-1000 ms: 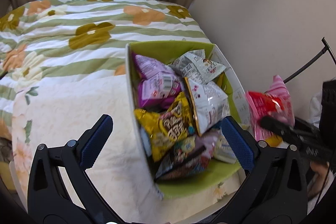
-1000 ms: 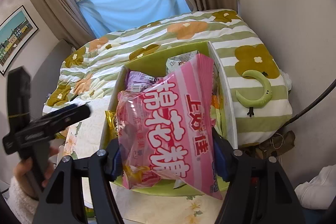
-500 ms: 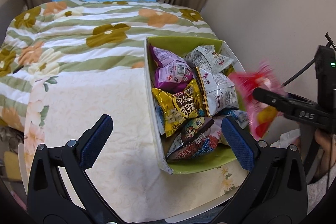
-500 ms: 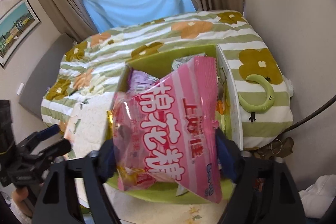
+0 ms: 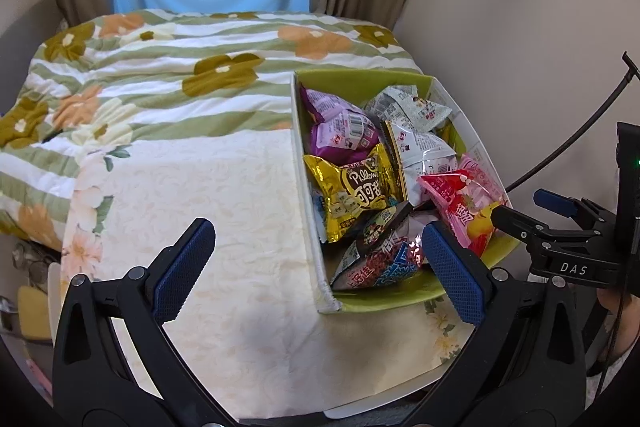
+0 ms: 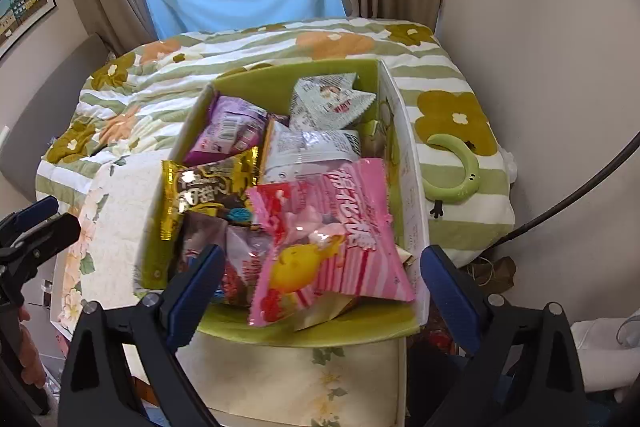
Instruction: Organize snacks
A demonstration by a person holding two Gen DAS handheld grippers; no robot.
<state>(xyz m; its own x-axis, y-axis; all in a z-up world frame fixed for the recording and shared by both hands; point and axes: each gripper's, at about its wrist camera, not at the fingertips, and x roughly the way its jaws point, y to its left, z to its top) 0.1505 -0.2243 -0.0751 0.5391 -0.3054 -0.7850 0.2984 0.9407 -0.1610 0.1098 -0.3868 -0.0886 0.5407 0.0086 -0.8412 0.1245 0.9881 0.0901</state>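
Note:
A green-lined box (image 5: 360, 83) (image 6: 280, 79) full of snack bags stands at the right end of a small table. A pink marshmallow bag (image 6: 332, 227) (image 5: 464, 195) lies on top of the pile at the box's near right corner, free of any gripper. A gold bag (image 5: 356, 191) (image 6: 204, 183), a purple bag (image 5: 340, 127) and white bags (image 5: 420, 147) fill the rest. My right gripper (image 6: 320, 283) is open just in front of the pink bag; it also shows in the left wrist view (image 5: 532, 211). My left gripper (image 5: 316, 267) is open and empty over the tablecloth (image 5: 224, 227).
A flowered green-striped quilt (image 5: 160, 67) covers the bed behind the table. A green curved toy (image 6: 456, 171) lies on the quilt right of the box. A wall (image 5: 520, 7) stands close on the right, with a black cable (image 5: 580, 131) across it.
My right gripper has opened and let go of the pink bag, which now lies in the box. My left gripper has drawn back and left of the box.

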